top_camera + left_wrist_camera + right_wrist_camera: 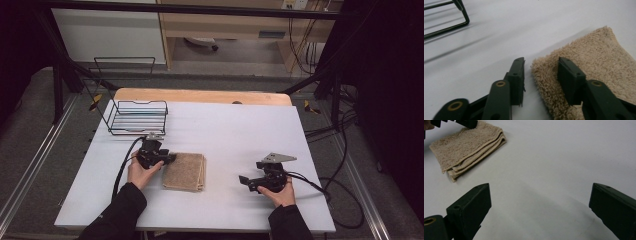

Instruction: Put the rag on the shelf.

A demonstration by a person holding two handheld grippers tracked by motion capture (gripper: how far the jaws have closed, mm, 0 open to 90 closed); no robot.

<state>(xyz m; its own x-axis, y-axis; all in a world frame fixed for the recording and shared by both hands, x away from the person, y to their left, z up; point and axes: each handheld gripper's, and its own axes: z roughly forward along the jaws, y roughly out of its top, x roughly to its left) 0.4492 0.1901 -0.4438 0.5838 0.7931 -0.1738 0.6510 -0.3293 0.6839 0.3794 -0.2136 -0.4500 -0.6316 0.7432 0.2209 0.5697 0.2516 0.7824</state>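
Folded towel, wire rack well behind.

High view: fixed overhead, looking forward and down across the whole white surface, wire rack at far left, floor beyond. Left gripper view: mounted low on the left claw, close above the folded towel, its corner between the jaws; rack at upper left. Right gripper view: low along the right claw, farther back, facing the towel across bare surface. Shared by all three: towel and surrounding surface.
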